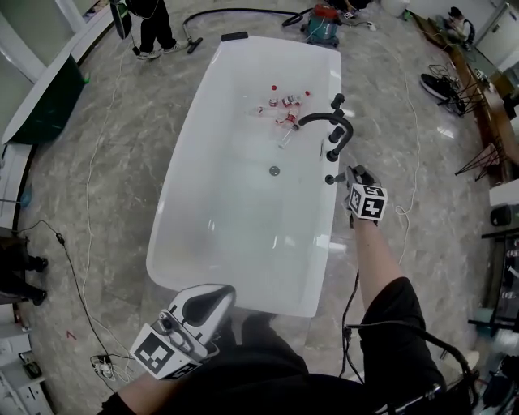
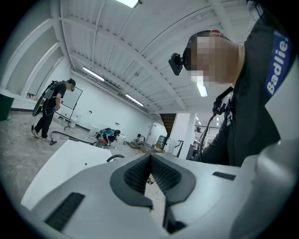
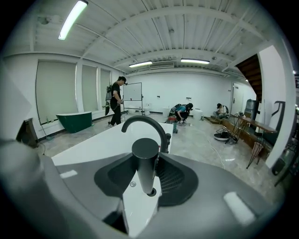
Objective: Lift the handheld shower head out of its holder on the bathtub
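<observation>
The black cylindrical shower head (image 3: 145,163) stands upright between the pads of my right gripper (image 3: 150,161), which is shut on it. Its lower end hangs just above the round holder hole (image 3: 149,192) in the white bathtub rim (image 3: 140,205). Behind it rises the black arched faucet (image 3: 145,122). In the head view, the right gripper (image 1: 355,177) is over the bathtub's (image 1: 243,298) right rim, just below the faucet (image 1: 326,121). My left gripper (image 1: 212,298) is held near my body by the tub's near end, jaws together with nothing between them.
Several small red-and-white bottles (image 1: 281,109) lie inside the tub above the drain (image 1: 274,170). Cables (image 1: 77,284) trail over the marble floor. A person (image 1: 154,24) stands with a vacuum hose beyond the tub's far end. A green tub (image 3: 74,121) is at the far left.
</observation>
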{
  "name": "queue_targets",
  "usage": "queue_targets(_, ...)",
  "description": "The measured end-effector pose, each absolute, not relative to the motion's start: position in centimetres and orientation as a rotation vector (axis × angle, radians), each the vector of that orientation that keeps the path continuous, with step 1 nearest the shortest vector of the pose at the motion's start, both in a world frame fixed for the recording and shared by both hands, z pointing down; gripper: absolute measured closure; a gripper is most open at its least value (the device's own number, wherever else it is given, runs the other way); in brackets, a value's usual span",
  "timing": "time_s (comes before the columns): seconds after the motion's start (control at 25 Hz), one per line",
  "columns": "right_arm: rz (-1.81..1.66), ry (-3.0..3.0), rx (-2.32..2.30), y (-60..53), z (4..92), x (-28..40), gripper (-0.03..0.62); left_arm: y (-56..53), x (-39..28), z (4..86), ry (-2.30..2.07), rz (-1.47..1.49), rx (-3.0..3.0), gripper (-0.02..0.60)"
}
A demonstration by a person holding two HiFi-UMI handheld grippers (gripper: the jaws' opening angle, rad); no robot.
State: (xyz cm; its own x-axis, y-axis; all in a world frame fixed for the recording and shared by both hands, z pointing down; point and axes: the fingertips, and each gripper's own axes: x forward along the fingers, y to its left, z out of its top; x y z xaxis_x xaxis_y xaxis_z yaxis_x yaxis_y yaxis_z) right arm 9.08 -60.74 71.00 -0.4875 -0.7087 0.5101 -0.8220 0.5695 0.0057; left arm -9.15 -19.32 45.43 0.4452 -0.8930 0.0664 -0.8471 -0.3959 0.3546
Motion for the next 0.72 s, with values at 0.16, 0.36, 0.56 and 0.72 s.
queue_targets(0.16, 0.309, -2.371, 1.242, -57.4, 66.6, 9.7, 0.462, -18.0, -9.3, 43.7, -1.459, -0.223, 2.407, 0.581)
queue_targets(0.36, 0.29, -2.403, 1.266, -51.4, 62.2, 10.6, 0.462, -15.9, -9.0, 42.4, -1.4, -0.236, 2.458, 0.581)
queue_targets(0.56, 0.229, -2.43, 1.259, -43.8, 58.2, 9.5, 0.462, -13.9, -10.3, 40.7, -1.365, -0.257, 2.509, 0.581)
queue_targets(0.72, 0.206, -2.445, 1.234, -37.8, 56.7, 8.7, 0.462, -12.1, -10.2, 40.4, -1.297, -0.253, 2.533, 0.581)
